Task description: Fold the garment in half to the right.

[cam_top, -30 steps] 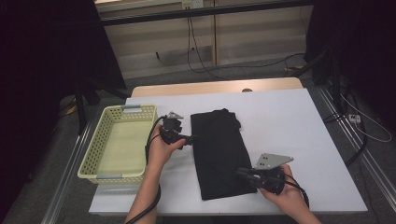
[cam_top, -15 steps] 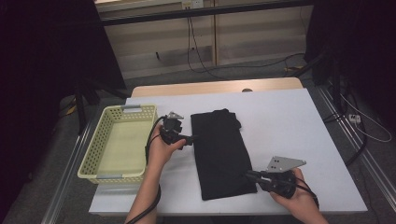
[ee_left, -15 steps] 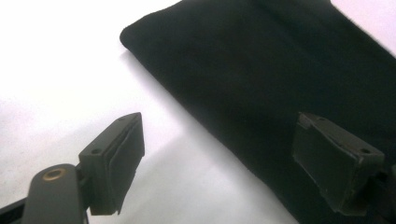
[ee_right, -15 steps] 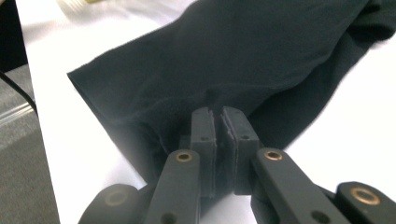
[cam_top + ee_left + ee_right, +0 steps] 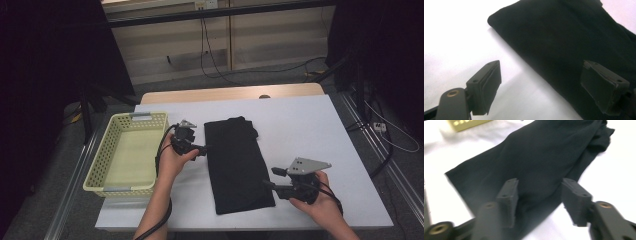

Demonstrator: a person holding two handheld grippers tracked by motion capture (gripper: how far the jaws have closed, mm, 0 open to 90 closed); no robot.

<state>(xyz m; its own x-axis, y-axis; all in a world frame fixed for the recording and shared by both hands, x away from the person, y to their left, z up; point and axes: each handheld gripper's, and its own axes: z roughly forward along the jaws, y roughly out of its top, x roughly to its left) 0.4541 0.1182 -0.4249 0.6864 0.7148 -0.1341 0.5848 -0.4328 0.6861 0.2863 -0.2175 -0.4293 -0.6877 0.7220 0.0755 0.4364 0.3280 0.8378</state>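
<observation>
A black cloth [image 5: 235, 160] lies folded in a long strip down the middle of the white table [image 5: 310, 130]. My left gripper [image 5: 204, 149] rests at the cloth's left edge, open. In the left gripper view its jaws [image 5: 541, 87] straddle that edge, with one over the cloth [image 5: 564, 37] and one over bare table. My right gripper [image 5: 270, 179] is at the cloth's near right corner. Its jaws have just been opening, and in the right gripper view they [image 5: 537, 195] stand apart above the cloth [image 5: 544, 152] without pressing on it.
A pale yellow perforated basket [image 5: 100, 165] stands at the table's left edge, beside my left hand; one of its corners [image 5: 466, 123] appears in the right gripper view. Bare table stretches to the right of the cloth. Cables run across the floor beyond the table.
My right gripper has slid a little to the right, off the cloth's corner, and its jaws have parted. The left gripper and the cloth have stayed put.
</observation>
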